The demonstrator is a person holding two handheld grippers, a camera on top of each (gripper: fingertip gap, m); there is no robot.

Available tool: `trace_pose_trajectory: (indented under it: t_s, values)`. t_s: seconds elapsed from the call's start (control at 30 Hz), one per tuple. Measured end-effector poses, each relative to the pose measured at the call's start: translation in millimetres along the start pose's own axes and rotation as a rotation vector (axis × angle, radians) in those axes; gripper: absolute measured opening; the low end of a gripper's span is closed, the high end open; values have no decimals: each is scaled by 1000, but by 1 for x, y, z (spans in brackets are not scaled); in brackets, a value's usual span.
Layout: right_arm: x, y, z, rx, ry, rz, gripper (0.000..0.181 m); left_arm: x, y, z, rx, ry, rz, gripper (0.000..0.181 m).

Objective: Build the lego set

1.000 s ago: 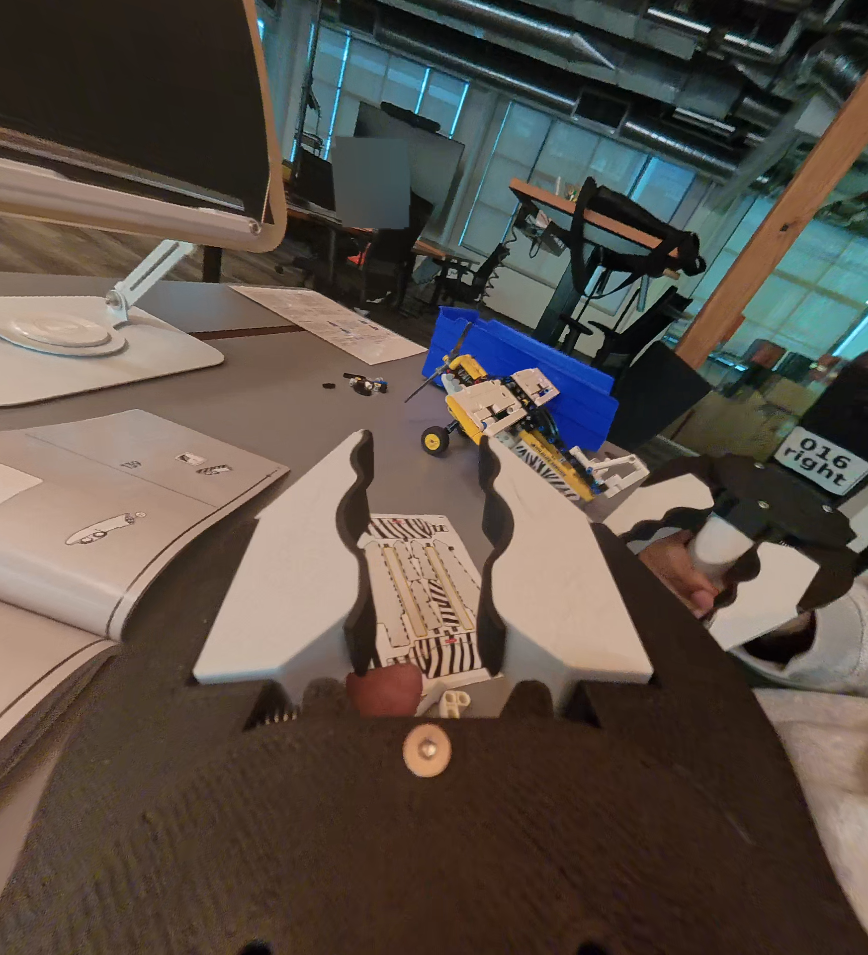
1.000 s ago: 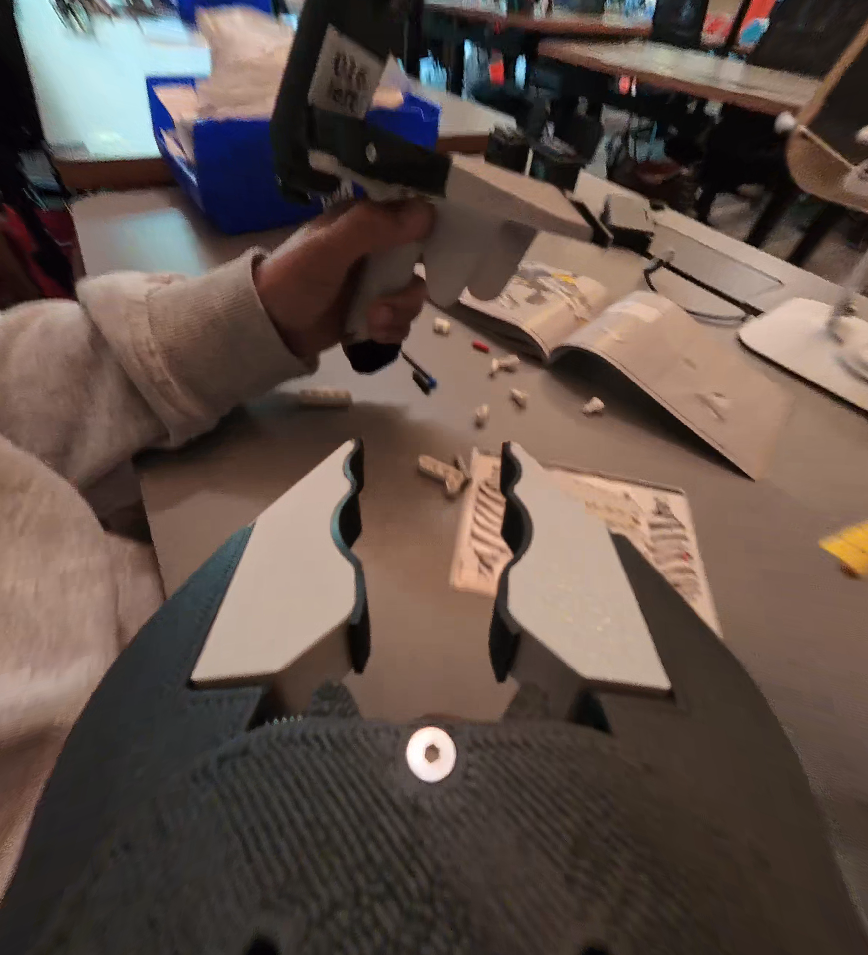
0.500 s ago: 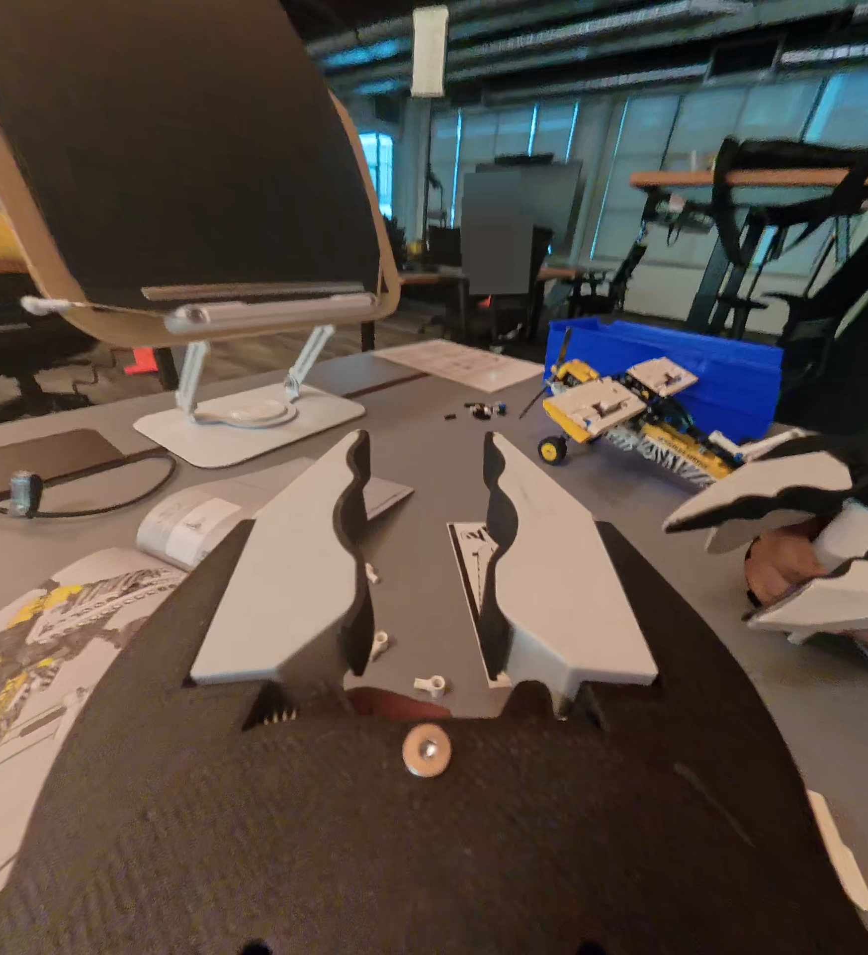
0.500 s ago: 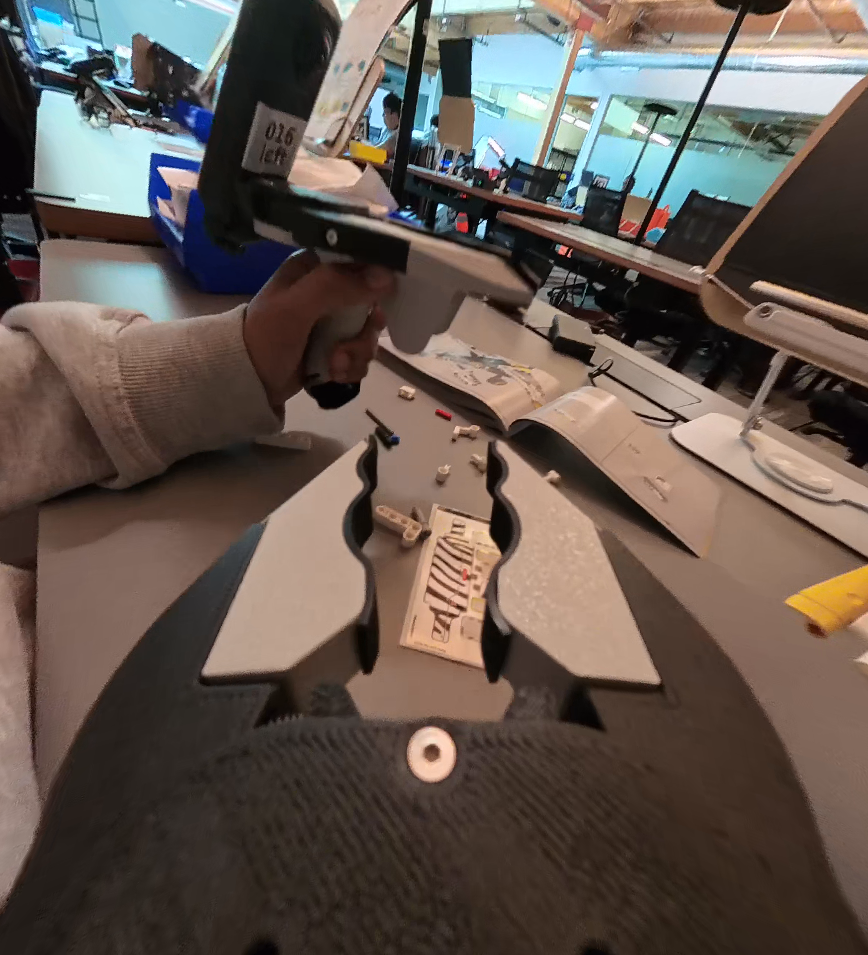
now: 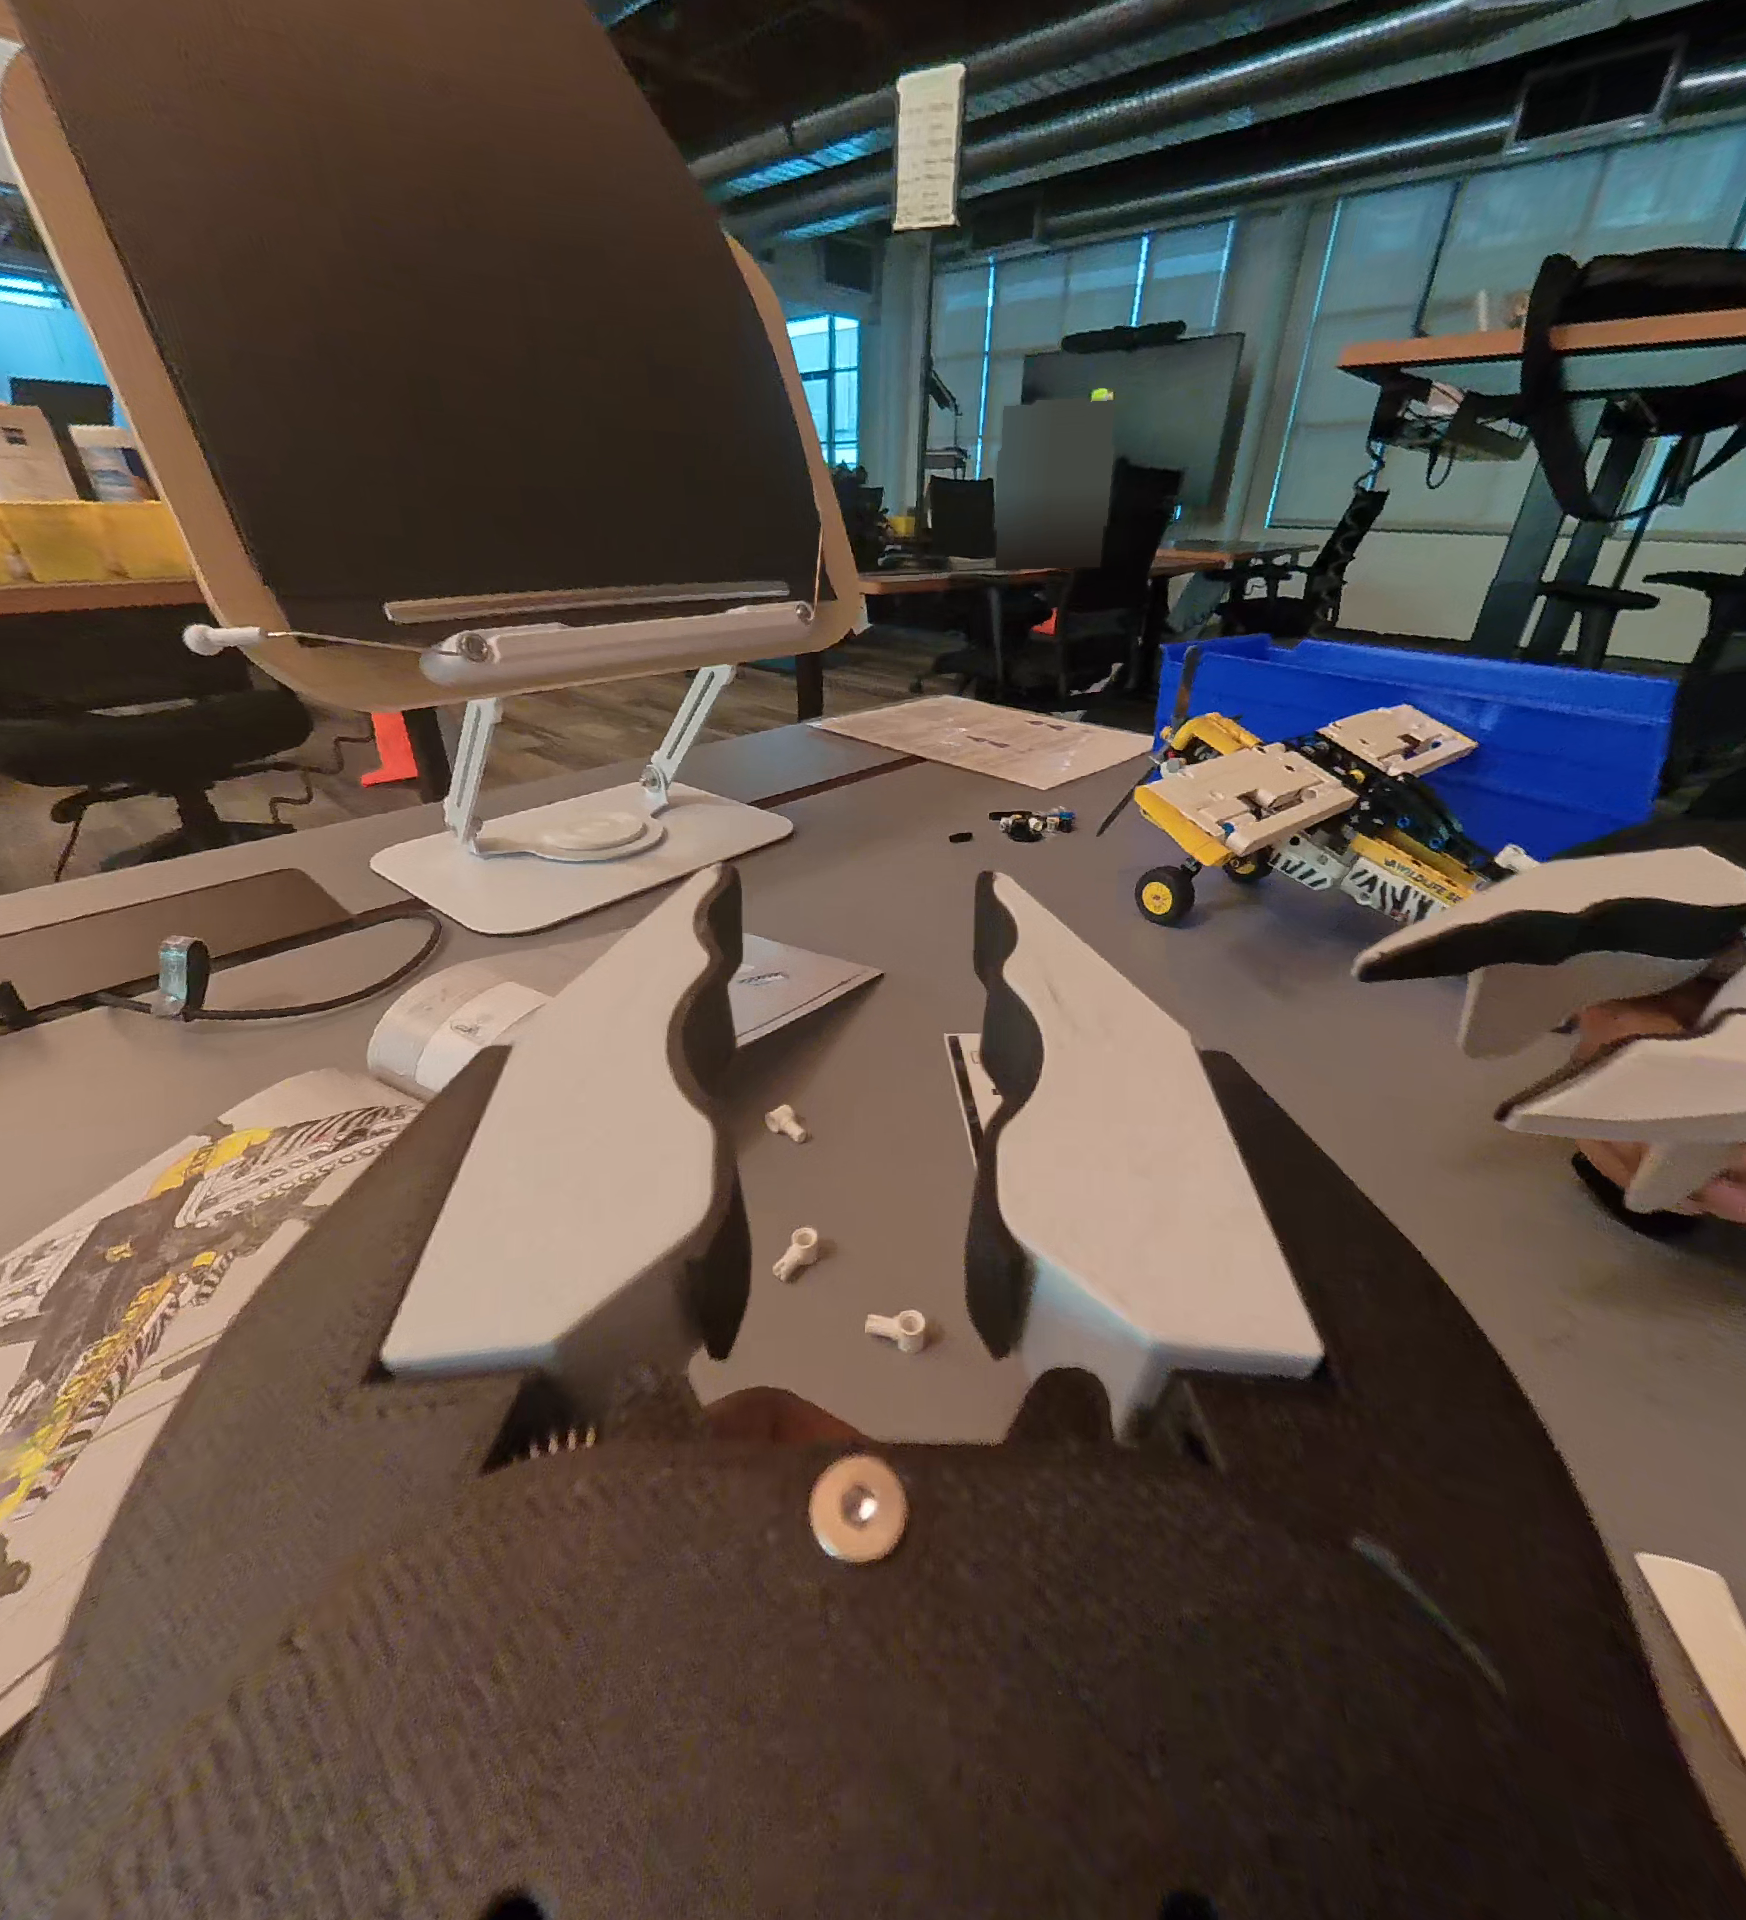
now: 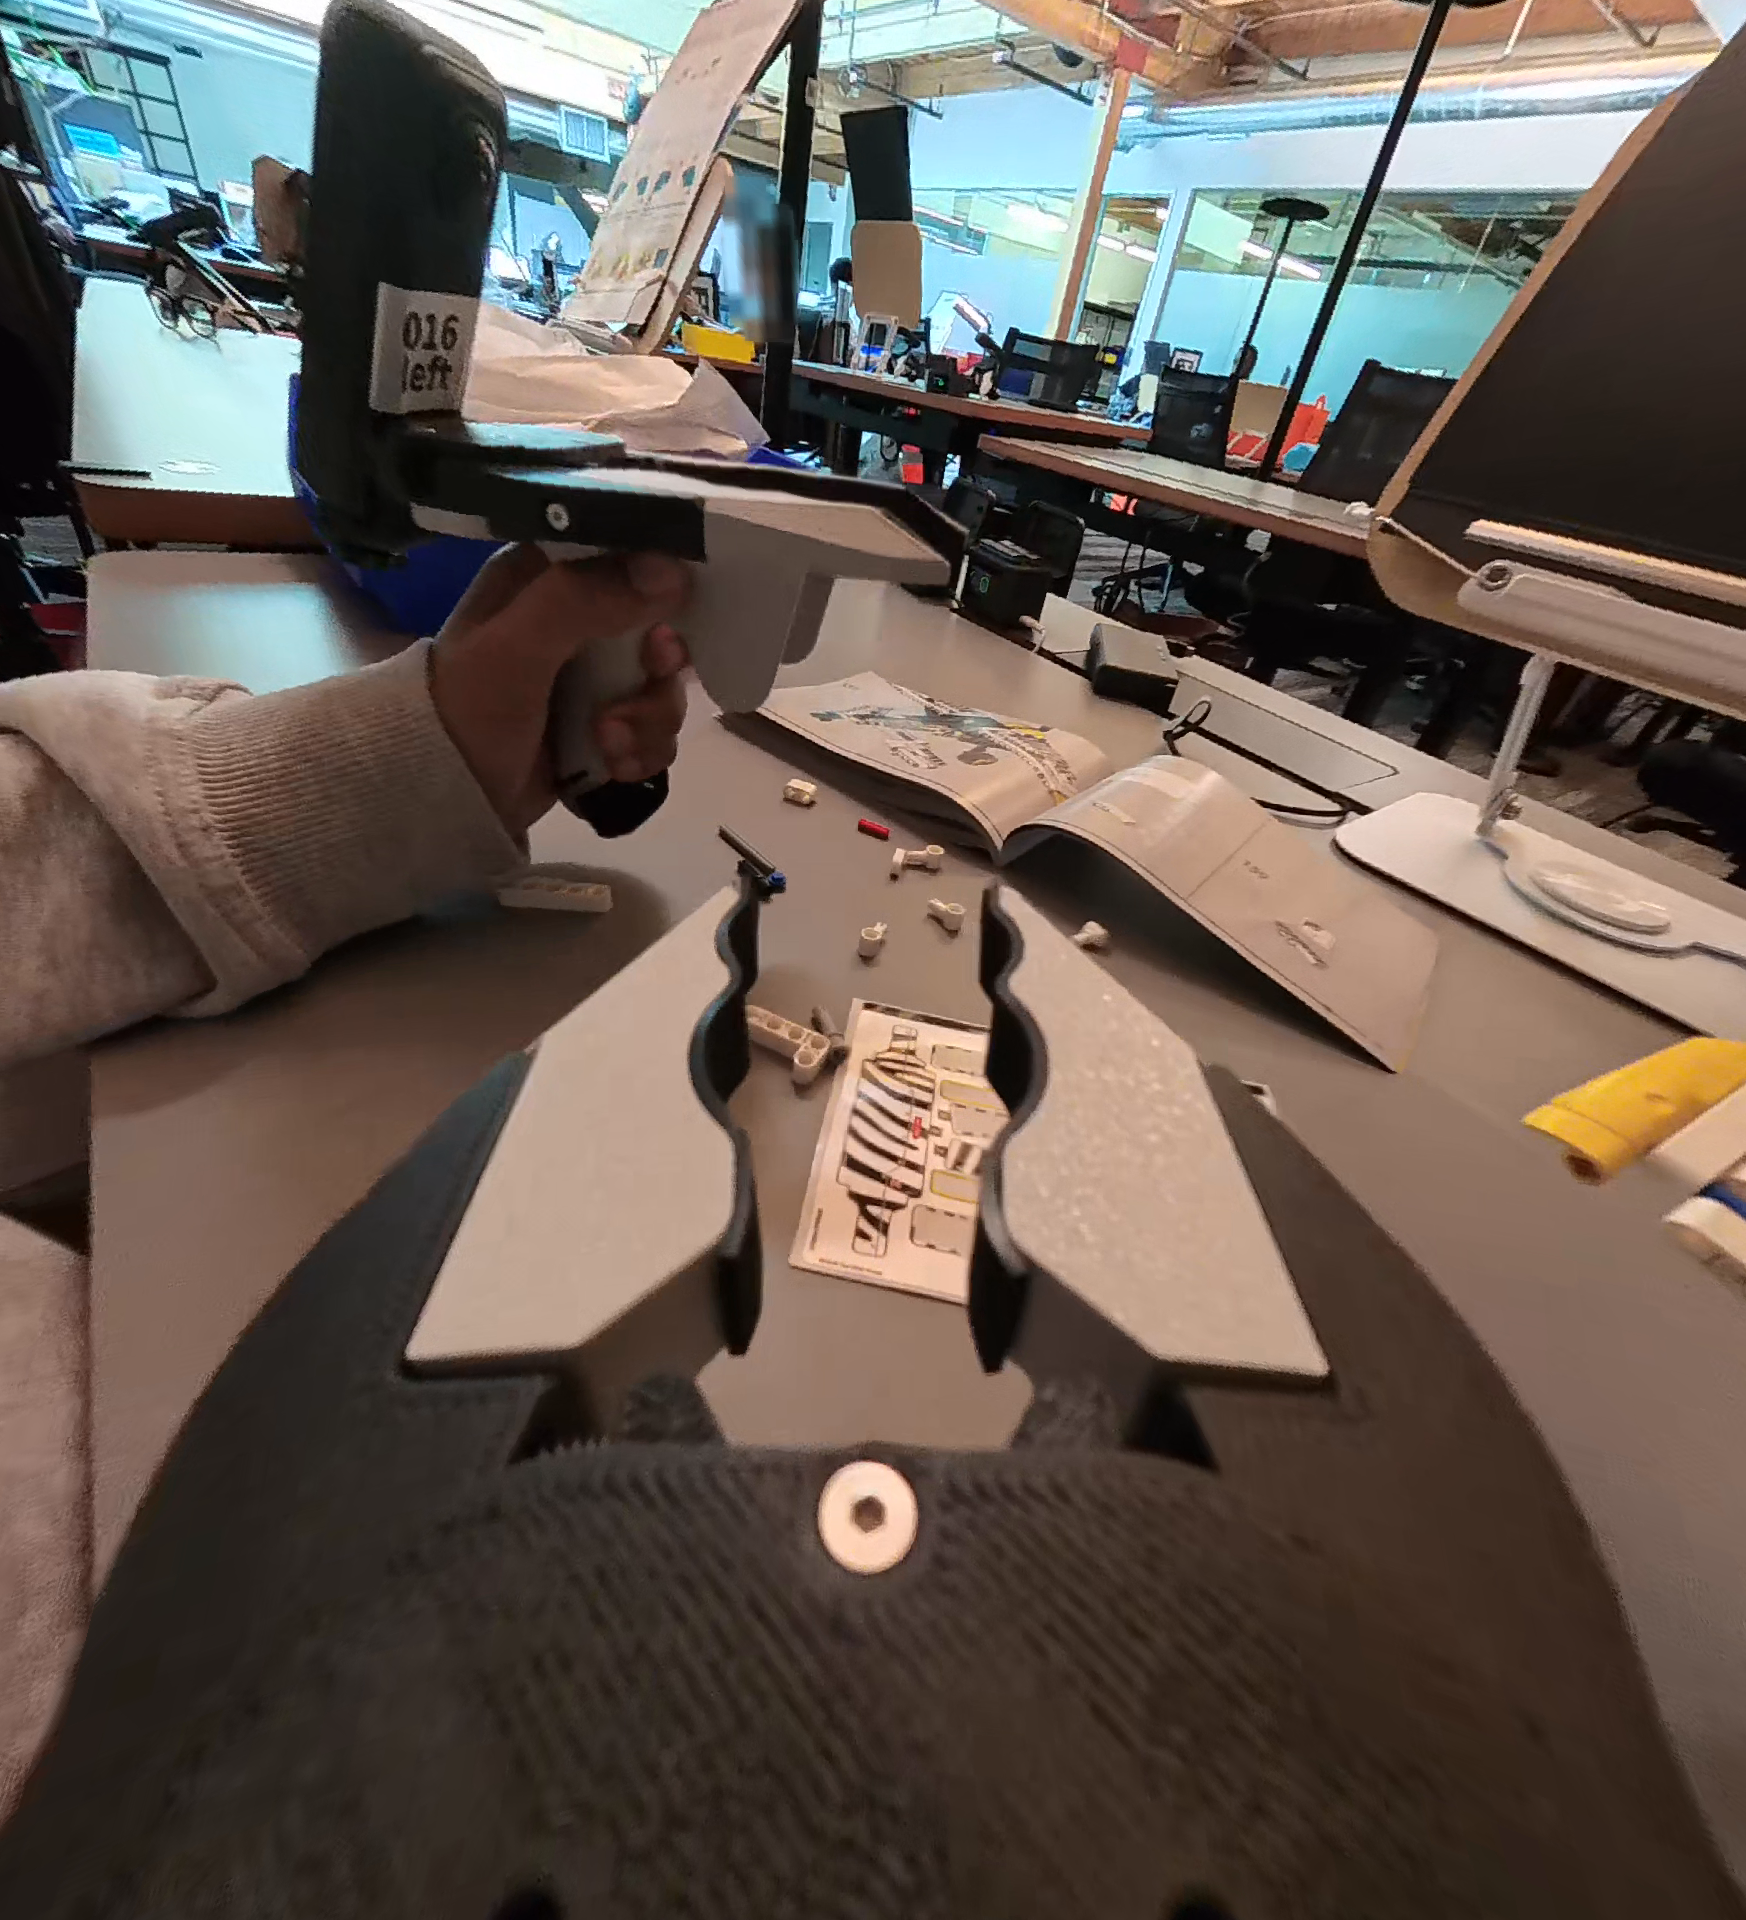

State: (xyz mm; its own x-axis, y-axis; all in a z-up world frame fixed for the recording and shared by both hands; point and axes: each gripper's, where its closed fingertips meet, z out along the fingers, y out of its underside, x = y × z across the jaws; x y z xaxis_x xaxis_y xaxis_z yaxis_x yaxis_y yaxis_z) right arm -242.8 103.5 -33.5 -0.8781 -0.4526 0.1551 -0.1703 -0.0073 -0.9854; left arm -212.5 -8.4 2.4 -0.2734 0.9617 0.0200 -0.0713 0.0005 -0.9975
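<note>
Your left gripper (image 5: 853, 1049) has swung off the sticker sheet (image 5: 964, 1081) and now looks down on three small white connector pegs (image 5: 796, 1252) lying loose on the grey table (image 5: 1471, 1455). A second ago the sheet filled the gap between its fingers; now only its edge shows at about 1 o'clock from the pegs, mostly hidden behind the right-hand finger. The jaws stand spread with nothing between them. That suggests you have left the stickers and are lining up to pick a peg, so the next build step is probably a connector rather than a decal.

Your right gripper (image 6: 858, 1049) has lifted its gaze too. A second ago it pointed steeply at the table; now it looks along it, with the sticker sheet (image 6: 900, 1153) and a light grey beam piece (image 6: 791, 1039) framed between its fingers. It is also spread wide and holds nothing.

The part-built yellow and white plane (image 5: 1305, 821) stands on its wheels at about 2 o'clock in the left wrist view, just in front of the blue bin (image 5: 1534, 727) and well apart from both tools. The open instruction booklet (image 6: 1108, 821) lies at 1 o'clock in the right wrist view, with more white pegs scattered beside it.

I cannot tell whether the left fingertips are near the table or hovering well above it; the wide lens makes height hard to read.
</note>
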Motion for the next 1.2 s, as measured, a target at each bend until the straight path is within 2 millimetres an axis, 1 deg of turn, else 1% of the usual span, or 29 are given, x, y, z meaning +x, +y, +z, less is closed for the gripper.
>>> trace_pose_trajectory:
  t_s: [0.07, 0.1, 0.17, 0.23, 0.3, 0.53, 0.6, 0.67, 0.73, 0.8, 0.87, 0.9, 0.93, 0.97, 1.0, 1.03, 1.13, 1.2]
  values:
    - [5, 1, 2, -9, 28, -39, 42, 4, -4, -4, 20, 8, 17, 43]
    - [9, 0, 5, -14, 48, -75, 42, 7, -10, -7, 49, 11, 41, 39]
    - [16, 2, 10, -43, 92, -138, 41, 5, -21, -15, 115, -28, 86, 32]
    - [16, 10, 14, -84, 95, -161, 42, 2, -26, -20, 143, -54, 90, 32]
    - [15, 13, 15, -99, 105, -191, 42, 1, -24, -20, 137, -38, 54, 32]
    - [15, 7, 9, -59, 123, -207, 43, -4, -17, -15, 111, -20, -22, 33]
    - [14, 7, 9, -58, 118, -201, 44, -3, -16, -13, 110, 2, -34, 37]
    - [17, 7, 8, -44, 128, -176, 45, 2, -18, -13, 123, 36, -42, 44]
    - [27, 5, 3, -19, 162, -119, 45, 3, -17, -12, 124, 42, -42, 51]
    - [34, -2, -5, 37, 167, -36, 44, 2, -16, -11, 116, 41, -44, 53]
    - [36, -8, -11, 94, 147, 40, 42, 1, -15, -10, 111, 36, -46, 53]
    - [35, -11, -13, 113, 131, 67, 40, 1, -15, -11, 112, 32, -47, 53]
    - [35, -12, -16, 124, 121, 89, 34, 0, -15, -11, 112, 27, -49, 53]
    - [35, -13, -19, 134, 116, 112, 23, -1, -15, -11, 112, 23, -52, 52]
    - [38, -15, -23, 156, 116, 137, 5, -2, -15, -11, 113, 23, -55, 50]
    - [44, -17, -29, 183, 132, 168, 0, -2, -15, -12, 113, 23, -59, 47]
    - [63, -16, -41, 216, 207, 235, 0, -4, -14, -13, 110, 14, -64, 34]
    - [66, -17, -43, 228, 216, 243, 0, -7, -16, -14, 119, -2, -65, 23]
